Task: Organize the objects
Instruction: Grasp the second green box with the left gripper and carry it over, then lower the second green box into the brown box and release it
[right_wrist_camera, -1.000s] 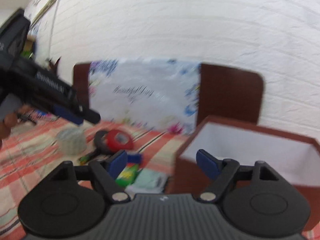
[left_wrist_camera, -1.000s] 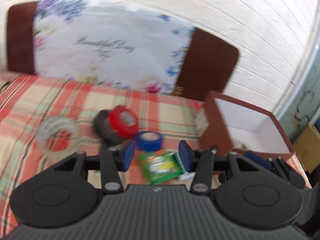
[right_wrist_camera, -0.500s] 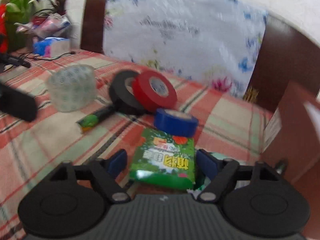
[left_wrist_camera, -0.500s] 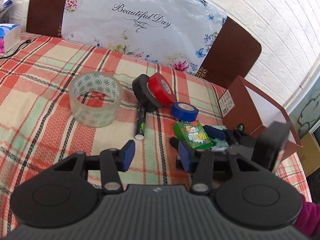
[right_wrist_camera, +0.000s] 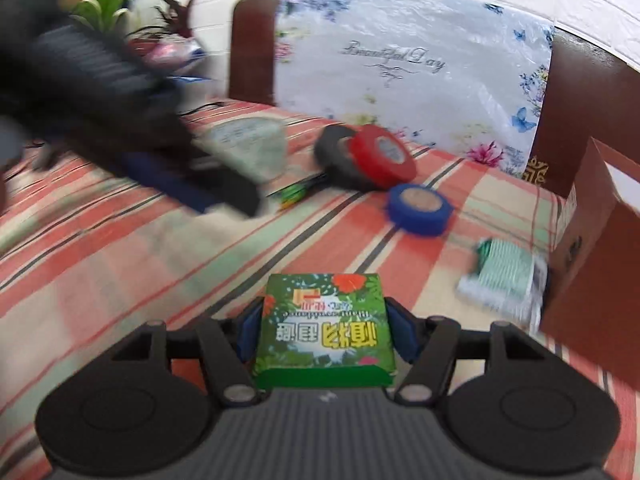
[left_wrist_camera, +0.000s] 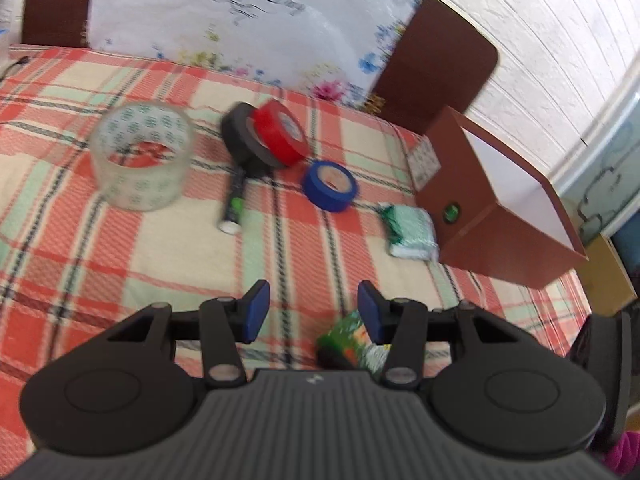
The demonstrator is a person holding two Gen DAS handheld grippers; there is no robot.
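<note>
A desk (left_wrist_camera: 120,264) covered in a red, cream and green plaid cloth. Behind it stand brown chair backs (left_wrist_camera: 432,60) draped with a white floral sheet (left_wrist_camera: 248,20). Potted plants (right_wrist_camera: 104,10) sit before a white brick wall (left_wrist_camera: 560,40).

A white brick wall (left_wrist_camera: 540,32) rises behind the surface (left_wrist_camera: 120,264), which wears a red, green and cream checked cloth. A brown chair back (left_wrist_camera: 432,60) draped in flowered plastic sheet (left_wrist_camera: 248,20) stands against it. Potted plants (right_wrist_camera: 104,12) sit far off in daylight.
</note>
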